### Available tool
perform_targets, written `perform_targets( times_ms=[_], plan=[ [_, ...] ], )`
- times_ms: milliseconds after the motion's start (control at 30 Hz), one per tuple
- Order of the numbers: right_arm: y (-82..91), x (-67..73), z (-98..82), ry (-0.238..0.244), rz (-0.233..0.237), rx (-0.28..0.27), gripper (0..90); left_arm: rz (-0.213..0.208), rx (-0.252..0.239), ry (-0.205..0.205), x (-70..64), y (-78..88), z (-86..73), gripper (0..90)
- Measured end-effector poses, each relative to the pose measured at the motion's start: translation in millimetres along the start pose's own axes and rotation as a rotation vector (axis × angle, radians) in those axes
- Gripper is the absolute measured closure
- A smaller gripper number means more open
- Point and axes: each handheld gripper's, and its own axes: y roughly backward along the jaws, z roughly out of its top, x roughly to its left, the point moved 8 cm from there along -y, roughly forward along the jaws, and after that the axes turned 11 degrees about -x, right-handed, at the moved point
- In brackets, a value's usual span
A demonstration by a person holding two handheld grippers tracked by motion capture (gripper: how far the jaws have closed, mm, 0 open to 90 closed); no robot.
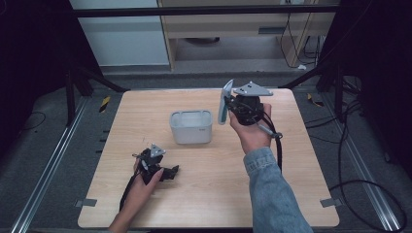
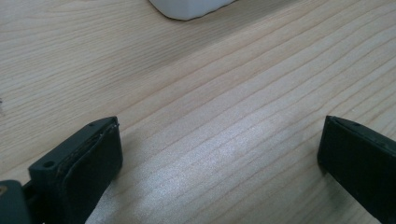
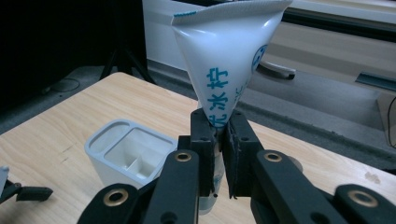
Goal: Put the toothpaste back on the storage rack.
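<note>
- The right gripper point(image 1: 232, 108) has its fingers clamped on a white tube point(image 3: 229, 60), held upright with the crimped end up, just right of the holder point(image 1: 191, 126) at mid-tabletop point(image 1: 291, 145).
- The holder lies left of the tube and is nearer the right hand.
- The left gripper point(image 1: 171, 172) rests near the front-left edge, its fingers point(image 2: 88, 163) spread wide and empty.
- Blue Chinese print reads "冰柠".

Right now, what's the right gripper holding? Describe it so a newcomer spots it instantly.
On the wooden table, find the white holder at its centre. Just right of it, a hand lifts the right gripper above the tabletop. Clamped in its jaws stands a tube: white, with blue print and a flat crimped end on top, the one soft, tapering thing here.
</note>
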Motion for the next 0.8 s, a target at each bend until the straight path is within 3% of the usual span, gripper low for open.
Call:
perform_targets(
  times_ms=[467, 800],
  plan=[
    [-5.1, 2.6, 31.4, 0.029, -0.053, -0.025, 83.3, 0.002, 0.001, 0.001, 0.5, -1.2, 0.8, 0.0],
    [-18.1, 8.9, 45.7, 0.034, -0.045, -0.040, 83.3, 0.002, 0.001, -0.001, 0.7, -1.2, 0.9, 0.0]
  ],
)
